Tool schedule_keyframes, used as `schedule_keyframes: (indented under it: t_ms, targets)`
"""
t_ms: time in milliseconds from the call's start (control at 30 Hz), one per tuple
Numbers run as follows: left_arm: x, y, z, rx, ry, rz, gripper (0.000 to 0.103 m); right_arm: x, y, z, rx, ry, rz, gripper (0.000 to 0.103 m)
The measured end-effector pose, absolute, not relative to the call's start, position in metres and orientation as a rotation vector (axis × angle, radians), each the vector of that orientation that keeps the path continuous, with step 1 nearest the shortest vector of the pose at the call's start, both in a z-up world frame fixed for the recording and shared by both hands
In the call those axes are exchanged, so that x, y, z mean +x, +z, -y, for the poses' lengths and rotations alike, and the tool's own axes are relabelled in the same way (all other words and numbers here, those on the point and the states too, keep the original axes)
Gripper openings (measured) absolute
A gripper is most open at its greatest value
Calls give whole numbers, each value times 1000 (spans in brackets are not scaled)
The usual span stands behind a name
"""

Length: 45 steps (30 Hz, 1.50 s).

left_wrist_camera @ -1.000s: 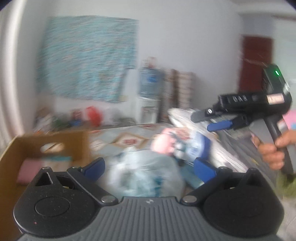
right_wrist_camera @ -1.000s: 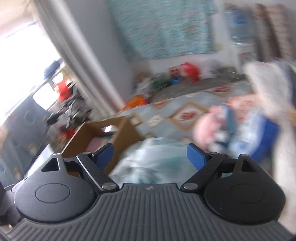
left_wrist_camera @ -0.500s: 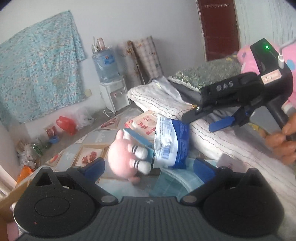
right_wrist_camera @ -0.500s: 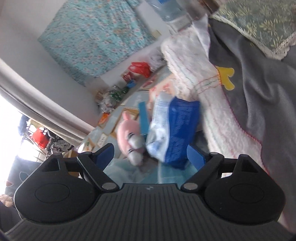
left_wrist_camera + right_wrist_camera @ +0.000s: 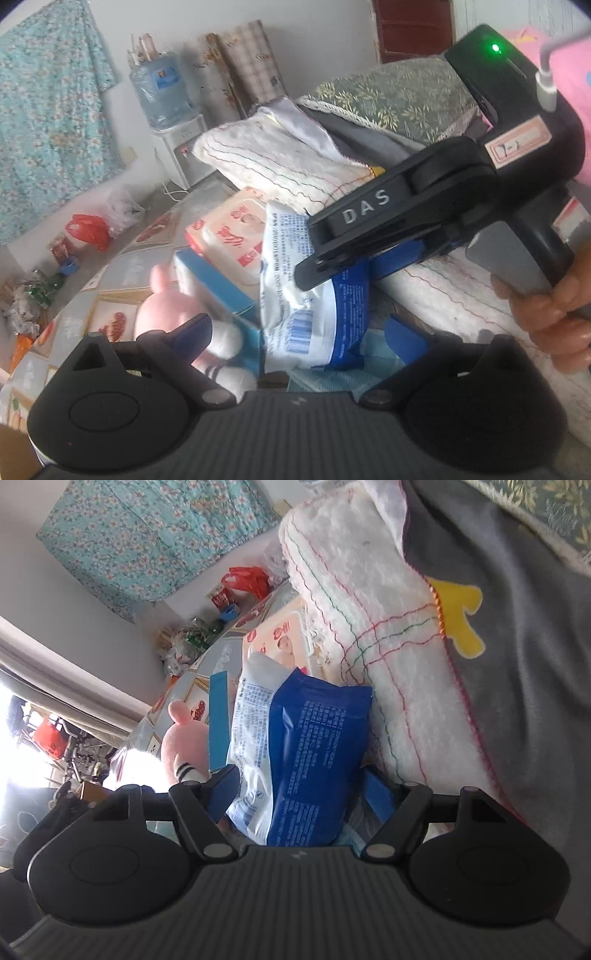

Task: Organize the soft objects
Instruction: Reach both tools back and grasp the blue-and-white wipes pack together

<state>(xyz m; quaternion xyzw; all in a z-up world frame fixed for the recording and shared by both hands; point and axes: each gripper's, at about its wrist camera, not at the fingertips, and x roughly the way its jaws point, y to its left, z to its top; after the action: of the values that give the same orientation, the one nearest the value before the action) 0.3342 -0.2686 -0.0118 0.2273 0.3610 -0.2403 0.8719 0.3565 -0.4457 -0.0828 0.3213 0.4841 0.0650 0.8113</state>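
A blue-and-white soft pack (image 5: 314, 746) stands on end between the fingers of my right gripper (image 5: 299, 792). Its jaws are closing around the pack; I see no firm squeeze. In the left wrist view that pack (image 5: 314, 314) sits under the right gripper (image 5: 351, 275), which a hand (image 5: 554, 321) holds. My left gripper (image 5: 299, 334) is open just in front of the pile, gripping nothing. A pink plush toy (image 5: 166, 314) lies by its left finger, beside a light blue box (image 5: 214, 288). A cream-and-red wipes pack (image 5: 229, 236) leans behind them.
A white quilted blanket (image 5: 369, 609) and a grey cloth with a yellow patch (image 5: 517, 664) lie right of the pack. A teal bag (image 5: 332, 380) lies under the pile. A water dispenser (image 5: 166, 110) and a red bag (image 5: 88, 230) stand by the far wall.
Both grippers swung away from the cardboard box and came down onto the pile by the blanket. The right gripper's fingers have narrowed around the blue-and-white pack.
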Motion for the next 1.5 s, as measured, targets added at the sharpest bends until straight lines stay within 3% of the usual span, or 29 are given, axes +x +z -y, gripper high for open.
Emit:
schedule_keyframes:
  t_ms: [467,633,667,733,867,1000,1100,1267,1500]
  targets:
    - [375,-35,289,491,-469,-846,96,382,-100,435,694,152,-1052,73]
    - [375,-30,290,470,-464,-825,79,381,-96,435,694,161,-1031,63]
    - [372,-27,291,467,-496,-822,61,382,-95,434,693,164,-1025,59]
    - [371,-24,293,453,-482,-840,60,381,-93,434,696,169,-1019,57]
    - [375,-25,294,435,-468,-869,64,383,-95,432,704,167,-1023,57]
    - [379,-31,286,435,-461,-894,86,382,-101,437,734,167,-1026,57]
    - [380,-30,280,443,-476,-885,92,380,-102,439,738,170,-1030,57]
    - [386,-32,283,467,-493,-892,99,382,-106,444,764,189,-1035,59]
    - [393,-42,294,497,-499,-904,99,385,-110,447,790,199,-1045,61]
